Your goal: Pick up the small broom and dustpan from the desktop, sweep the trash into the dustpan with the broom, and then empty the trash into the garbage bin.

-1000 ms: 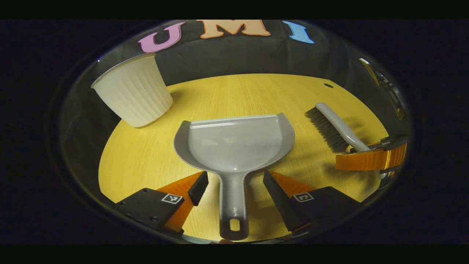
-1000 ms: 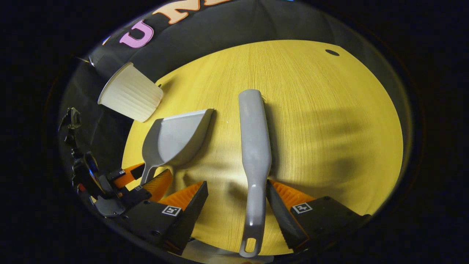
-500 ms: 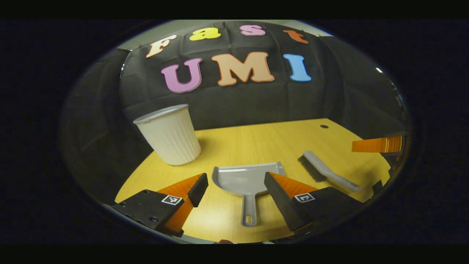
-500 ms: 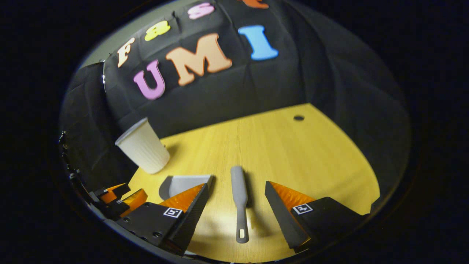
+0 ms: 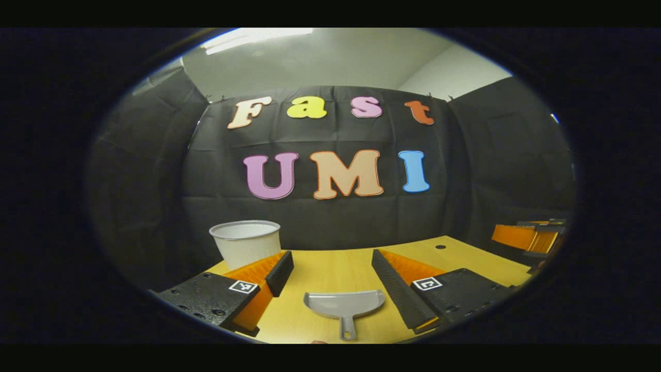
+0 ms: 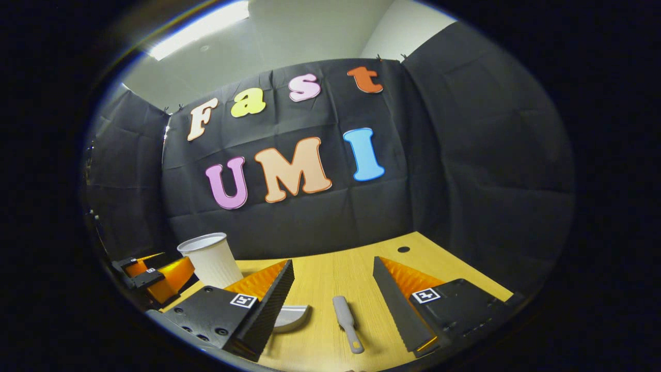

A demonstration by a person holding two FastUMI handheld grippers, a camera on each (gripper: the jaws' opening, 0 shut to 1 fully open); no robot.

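A grey dustpan (image 5: 345, 306) lies flat on the yellow wooden desktop (image 5: 335, 268), handle toward me, below and between the fingers of my left gripper (image 5: 332, 268), which is open and raised off the desk. The small grey broom (image 6: 346, 321) lies on the desktop (image 6: 351, 274) between the fingers of my right gripper (image 6: 333, 281), also open and well above it. An edge of the dustpan (image 6: 292, 316) peeks out beside the right gripper's left finger. The white ribbed garbage bin (image 5: 246, 243) stands upright at the desk's back left; in the right gripper view the bin (image 6: 209, 258) is at the left.
The right gripper (image 5: 526, 236) shows at the far right edge of the left gripper view; the left gripper (image 6: 155, 279) shows at the left edge of the right gripper view. A small dark hole (image 6: 403, 249) marks the desk's far right part.
Both grippers have pulled back and up from the dustpan and broom and tilted level, so the tools look much smaller and the wall and ceiling now show. Both stayed open.
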